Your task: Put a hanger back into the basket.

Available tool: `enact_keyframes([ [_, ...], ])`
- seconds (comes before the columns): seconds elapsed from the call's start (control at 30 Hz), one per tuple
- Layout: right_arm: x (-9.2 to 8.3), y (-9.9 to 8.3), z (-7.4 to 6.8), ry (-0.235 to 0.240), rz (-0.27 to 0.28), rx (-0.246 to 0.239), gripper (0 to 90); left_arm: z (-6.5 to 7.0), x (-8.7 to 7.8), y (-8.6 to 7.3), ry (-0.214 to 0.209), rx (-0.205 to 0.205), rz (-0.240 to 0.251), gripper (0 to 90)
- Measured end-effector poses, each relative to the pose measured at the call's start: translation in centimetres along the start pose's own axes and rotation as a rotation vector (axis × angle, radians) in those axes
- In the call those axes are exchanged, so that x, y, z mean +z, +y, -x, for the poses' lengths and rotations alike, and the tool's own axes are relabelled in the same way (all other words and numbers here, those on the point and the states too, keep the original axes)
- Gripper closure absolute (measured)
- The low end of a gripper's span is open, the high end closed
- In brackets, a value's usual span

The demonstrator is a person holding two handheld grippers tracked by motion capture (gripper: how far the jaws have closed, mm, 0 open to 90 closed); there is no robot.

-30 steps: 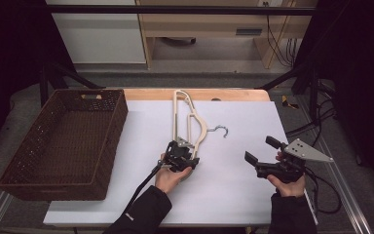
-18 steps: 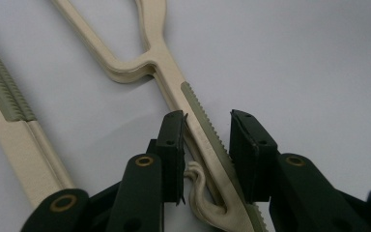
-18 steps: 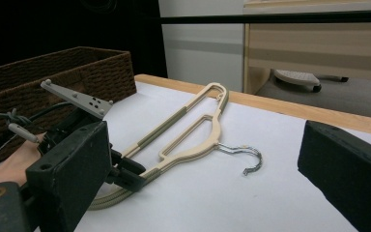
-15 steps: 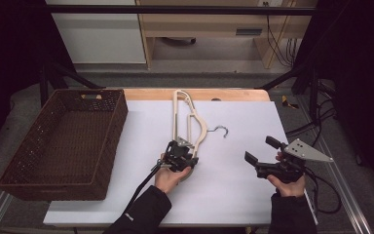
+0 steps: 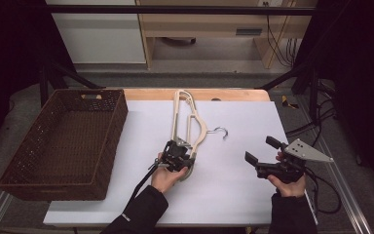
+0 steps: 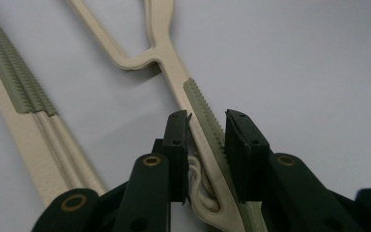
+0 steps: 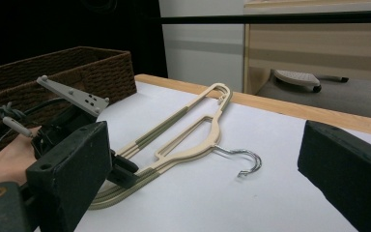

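A beige plastic hanger [image 5: 186, 119] with grey ribbed strips and a metal hook [image 5: 220, 130] lies flat on the white table, pointing away from me. My left gripper [image 5: 181, 157] sits at its near end. In the left gripper view the jaws straddle one hanger arm [image 6: 171, 58]. They have just been closing, and a thin gap still shows at each pad of the left gripper [image 6: 206, 130]. My right gripper [image 5: 261, 149] hovers to the right, open wide with nothing in it. From the right gripper [image 7: 207, 162] I see the hanger [image 7: 193, 130], its hook [image 7: 249, 162] and the left gripper [image 7: 121, 169].
A dark wicker basket [image 5: 113, 127] stands on the table's left side, and shows in the right gripper view as well [image 7: 77, 67]. Bare white tabletop [image 5: 243, 114] lies between the hanger and the right edge. A wooden strip borders the far edge.
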State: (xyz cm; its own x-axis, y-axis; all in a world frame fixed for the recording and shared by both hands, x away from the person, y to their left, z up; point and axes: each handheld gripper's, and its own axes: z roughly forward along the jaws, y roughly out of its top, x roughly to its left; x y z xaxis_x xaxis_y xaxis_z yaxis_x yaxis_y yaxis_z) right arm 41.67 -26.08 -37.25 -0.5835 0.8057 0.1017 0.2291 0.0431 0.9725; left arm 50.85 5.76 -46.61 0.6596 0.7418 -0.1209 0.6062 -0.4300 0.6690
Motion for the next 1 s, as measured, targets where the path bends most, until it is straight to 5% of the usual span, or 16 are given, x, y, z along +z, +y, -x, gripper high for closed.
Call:
enact_keyframes([
  [0.7,0.17,-0.09,-0.07,0.003,-0.008,-0.001,5.2,0.59,-0.37,-0.07,0.004,0.017,-0.012,74.4],
  [0.9,0.18,-0.11,-0.05,0.005,-0.007,-0.002,5.4,0.79,-0.07,-0.15,0.016,0.024,-0.014,68.4],
  [1.0,0.36,-0.19,-0.10,0.007,-0.011,-0.004,5.6,0.79,-0.14,-0.17,0.020,0.023,-0.017,73.1],
])
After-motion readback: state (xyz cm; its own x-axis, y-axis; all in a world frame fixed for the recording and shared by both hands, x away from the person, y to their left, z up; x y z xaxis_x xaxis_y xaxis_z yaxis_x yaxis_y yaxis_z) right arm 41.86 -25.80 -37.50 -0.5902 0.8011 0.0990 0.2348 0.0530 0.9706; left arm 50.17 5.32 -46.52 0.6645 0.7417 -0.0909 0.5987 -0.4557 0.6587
